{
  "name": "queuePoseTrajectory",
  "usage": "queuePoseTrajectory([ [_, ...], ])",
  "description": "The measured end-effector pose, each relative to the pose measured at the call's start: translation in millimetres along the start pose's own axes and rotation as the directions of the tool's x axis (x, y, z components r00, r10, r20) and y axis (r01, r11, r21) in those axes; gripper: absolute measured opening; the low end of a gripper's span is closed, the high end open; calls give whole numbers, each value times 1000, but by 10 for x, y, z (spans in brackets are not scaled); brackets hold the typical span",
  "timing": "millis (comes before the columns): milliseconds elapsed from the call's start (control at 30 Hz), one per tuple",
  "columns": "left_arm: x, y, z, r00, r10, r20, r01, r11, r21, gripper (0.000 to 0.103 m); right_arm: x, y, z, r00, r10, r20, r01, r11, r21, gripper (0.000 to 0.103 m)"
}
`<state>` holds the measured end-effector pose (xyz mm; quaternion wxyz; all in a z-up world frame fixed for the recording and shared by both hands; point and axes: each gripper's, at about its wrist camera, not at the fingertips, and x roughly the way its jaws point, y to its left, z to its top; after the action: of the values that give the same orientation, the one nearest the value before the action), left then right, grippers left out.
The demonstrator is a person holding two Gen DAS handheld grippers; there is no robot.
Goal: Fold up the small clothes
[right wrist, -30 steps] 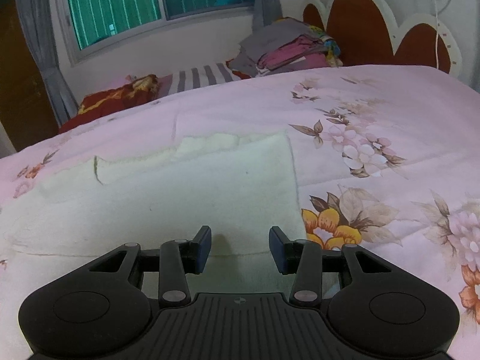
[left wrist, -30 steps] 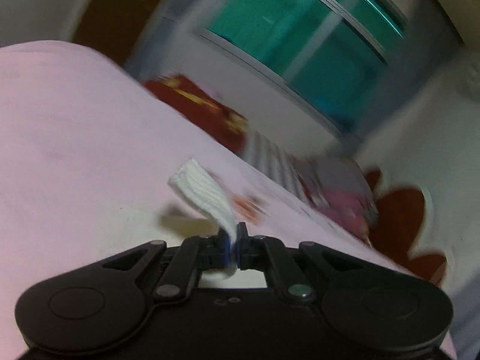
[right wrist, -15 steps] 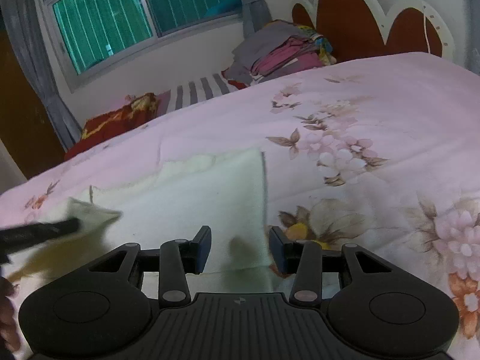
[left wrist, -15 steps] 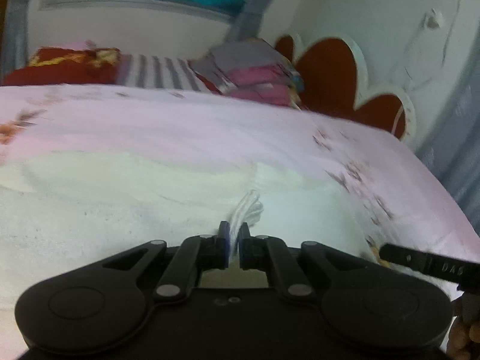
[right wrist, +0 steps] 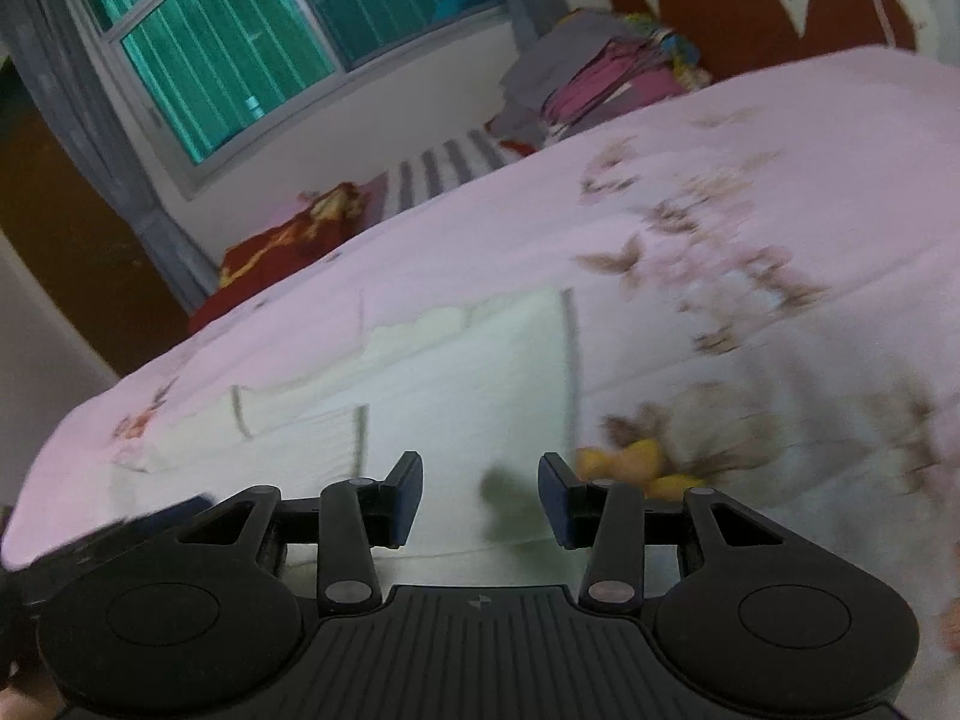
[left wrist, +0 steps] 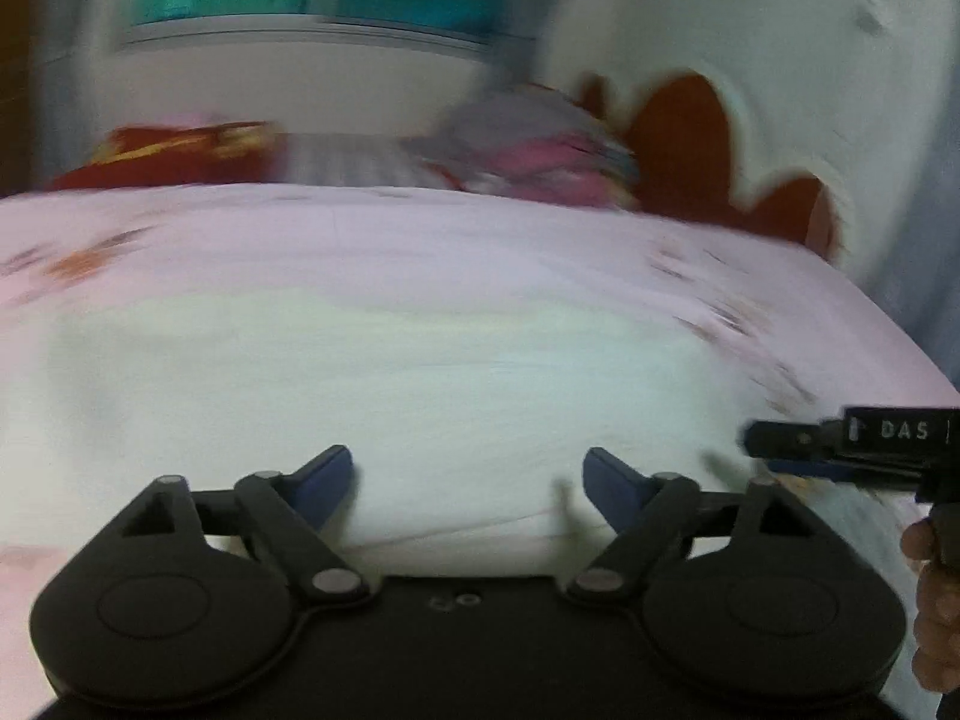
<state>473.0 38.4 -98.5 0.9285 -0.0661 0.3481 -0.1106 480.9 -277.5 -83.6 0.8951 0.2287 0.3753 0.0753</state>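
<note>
Now the cloth (left wrist: 420, 372) lies spread on the pink bed (left wrist: 420, 240), a pale cream piece with one flap already laid over, its edge showing as a step in the right wrist view (right wrist: 468, 396). The left gripper (left wrist: 468, 474) has just been opening: its jaws stand wide with nothing between them, the cloth lying flat beyond and below the blue fingertips (left wrist: 324, 474). The right gripper (right wrist: 480, 498) hovers half spread over the near part of the cloth, also holding nothing; in the left view it shows from the side at the right edge, with a hand (left wrist: 936, 594) under it.

By its look the cloth is light, soft and limp, with a towel-like nap. It should drape and sag from any pinch, and the sheet under it will probably drag on it a little rather than let it slide. Nothing about it seems fragile, and it looks grippy rather than slippery.

The best hold is likely a corner or a hem, where the layers are thin enough for the pads to close on. A pinch at the near right corner (right wrist: 564, 516), paired with one at the near left end, would carry the edge over evenly. Taking it mid-panel would likely bunch it, or snag the sheet with it.
</note>
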Motion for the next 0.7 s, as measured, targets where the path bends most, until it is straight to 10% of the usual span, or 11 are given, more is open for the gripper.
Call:
queuePoseTrajectory([
  [200,-527,933,-261,972,233,-19,-233,969,-84,79,310,221,-65,995,76,-68,-75,997,19,44],
  [500,-229,1227,-182,963,260,-74,-267,957,-114,74,661,597,-31,992,66,-103,-71,996,-45,43],
  [700,-185,1270,-191,966,249,-74,-255,963,-87,73,756,762,-99,996,19,-92,-33,988,-150,5],
])
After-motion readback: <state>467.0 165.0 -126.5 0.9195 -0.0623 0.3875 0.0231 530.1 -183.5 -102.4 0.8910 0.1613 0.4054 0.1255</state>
